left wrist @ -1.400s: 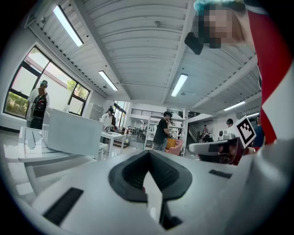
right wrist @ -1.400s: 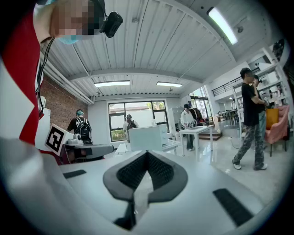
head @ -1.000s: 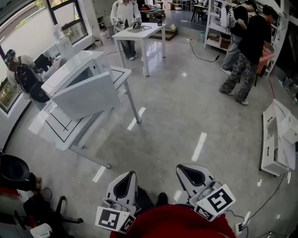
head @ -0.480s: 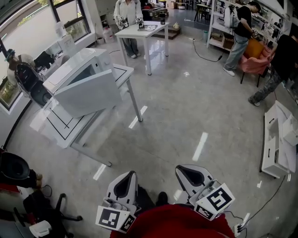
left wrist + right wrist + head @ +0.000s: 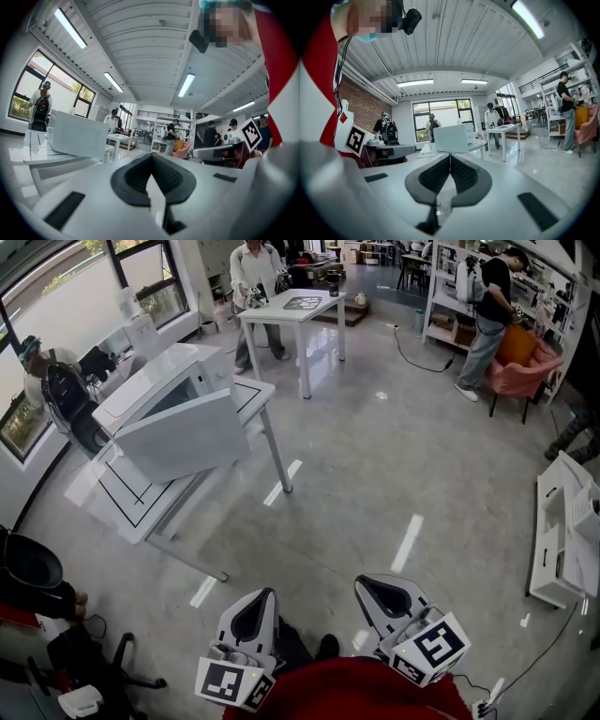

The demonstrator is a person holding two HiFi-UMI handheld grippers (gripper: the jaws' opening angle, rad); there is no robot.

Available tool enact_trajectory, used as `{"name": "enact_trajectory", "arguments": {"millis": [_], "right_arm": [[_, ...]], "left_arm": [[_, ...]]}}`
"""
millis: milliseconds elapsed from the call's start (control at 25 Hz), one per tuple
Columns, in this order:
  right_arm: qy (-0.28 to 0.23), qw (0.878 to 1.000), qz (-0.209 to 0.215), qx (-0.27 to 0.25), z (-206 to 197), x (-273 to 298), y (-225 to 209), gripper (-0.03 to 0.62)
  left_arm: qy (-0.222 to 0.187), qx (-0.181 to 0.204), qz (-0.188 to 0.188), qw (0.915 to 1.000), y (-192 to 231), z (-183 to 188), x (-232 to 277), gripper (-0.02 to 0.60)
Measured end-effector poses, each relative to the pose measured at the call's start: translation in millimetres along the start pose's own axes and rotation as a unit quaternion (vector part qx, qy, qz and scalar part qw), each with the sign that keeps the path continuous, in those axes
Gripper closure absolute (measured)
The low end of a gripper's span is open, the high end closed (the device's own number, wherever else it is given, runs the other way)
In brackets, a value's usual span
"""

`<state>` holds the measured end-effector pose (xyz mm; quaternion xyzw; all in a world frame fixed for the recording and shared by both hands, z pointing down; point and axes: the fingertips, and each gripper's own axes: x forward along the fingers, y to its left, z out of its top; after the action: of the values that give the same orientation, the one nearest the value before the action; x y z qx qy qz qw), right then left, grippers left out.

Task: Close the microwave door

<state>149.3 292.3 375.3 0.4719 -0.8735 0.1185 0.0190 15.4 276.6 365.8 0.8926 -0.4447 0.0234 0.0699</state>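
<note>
Left gripper point(image 5: 151, 158) fills bottom of frame, jaws pressed together, nothing between them. Past it on left: white microwave point(image 5: 77, 136) on white table point(image 5: 47, 157), well apart from me. Person with backpack point(image 5: 40, 105) far left by window point(image 5: 63, 89). Farther back is second white table point(image 5: 119, 138), person point(image 5: 114, 120) standing at it. Another person point(image 5: 169, 136) by shelves, pink chair point(image 5: 182, 149) just beside. Right side: right gripper point(image 5: 198, 152), its marker cube point(image 5: 251, 133) showing. Strip lights point(image 5: 186, 85) on ceiling.
</note>
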Motion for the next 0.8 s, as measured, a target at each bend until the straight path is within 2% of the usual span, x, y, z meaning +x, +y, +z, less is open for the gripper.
{"name": "enact_trajectory", "arguments": {"millis": [800], "right_arm": [[0.005,0.999,0.040,-0.018,19.7,46.2,2.5,0.579]], "left_arm": [[-0.001,-0.019,0.047,0.9987,33.9,5.5,11.4,0.572]]}}
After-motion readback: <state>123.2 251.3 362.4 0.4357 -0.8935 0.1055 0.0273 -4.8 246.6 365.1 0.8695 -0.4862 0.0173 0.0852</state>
